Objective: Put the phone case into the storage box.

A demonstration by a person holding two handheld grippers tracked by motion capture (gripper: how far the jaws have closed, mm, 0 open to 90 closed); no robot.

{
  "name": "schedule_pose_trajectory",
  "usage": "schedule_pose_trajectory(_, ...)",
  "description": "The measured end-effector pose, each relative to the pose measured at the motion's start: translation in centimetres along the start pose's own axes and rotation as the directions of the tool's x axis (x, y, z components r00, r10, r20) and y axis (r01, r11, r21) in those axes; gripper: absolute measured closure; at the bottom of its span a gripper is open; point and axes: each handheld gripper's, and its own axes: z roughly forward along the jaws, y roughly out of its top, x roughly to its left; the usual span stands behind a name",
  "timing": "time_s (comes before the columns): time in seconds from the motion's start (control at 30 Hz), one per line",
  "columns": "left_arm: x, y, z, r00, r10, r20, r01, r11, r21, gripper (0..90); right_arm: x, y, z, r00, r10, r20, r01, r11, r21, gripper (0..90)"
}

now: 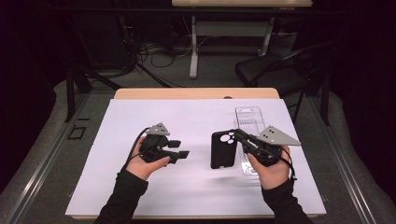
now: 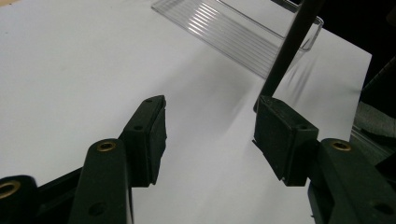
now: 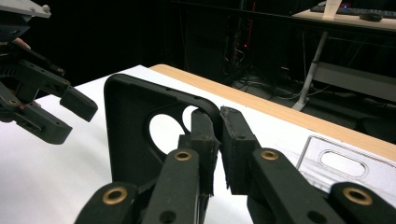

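Observation:
A black phone case (image 1: 222, 150) with round camera cut-outs hangs over the white mat, held at its upper edge beside the cut-outs. My right gripper (image 1: 237, 136) is shut on that edge; in the right gripper view the jaws (image 3: 215, 114) pinch the case's rim (image 3: 133, 116). My left gripper (image 1: 181, 149) rests to the case's left, open, with nothing between its fingers (image 2: 150, 133). In the left gripper view the case (image 2: 290, 44) appears edge-on as a dark bar beyond the right jaw. My left gripper (image 3: 60, 114) is open at the left of the right gripper view.
A clear plastic package shell (image 1: 247, 122) lies on the mat behind and under my right hand, and appears as clear plastic (image 2: 233, 30) in the left gripper view. The white mat (image 1: 140, 116) covers a wooden table (image 1: 196, 93). Beyond the table stand a folding chair (image 1: 275, 70) and a desk.

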Motion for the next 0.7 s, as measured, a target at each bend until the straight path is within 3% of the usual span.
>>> schedule_pose_trajectory(0.13, 0.4, -0.1, -0.2, 0.9998, -0.013, -0.013, 0.013, 0.9999, -0.009, 43.5, -0.5, 0.1, -0.2, 1.0, 0.004, 0.004, -0.004, 1.0, -0.009, 84.7)
schedule_pose_trajectory(0.57, 1.2, -0.6, -0.2, 0.9973, -0.056, -0.046, 0.057, 0.9979, 0.028, 42.3, -1.5, 1.5, -0.9, 0.9997, 0.0, 0.025, 0.001, 0.999, -0.038, 84.7)
schedule_pose_trajectory(0.7, 1.3, -0.6, -0.2, 0.9967, -0.06, -0.055, 0.062, 0.9974, 0.037, 37.3, -1.7, 2.0, -1.1, 0.9994, -0.007, 0.033, 0.008, 0.999, -0.045, 84.7)
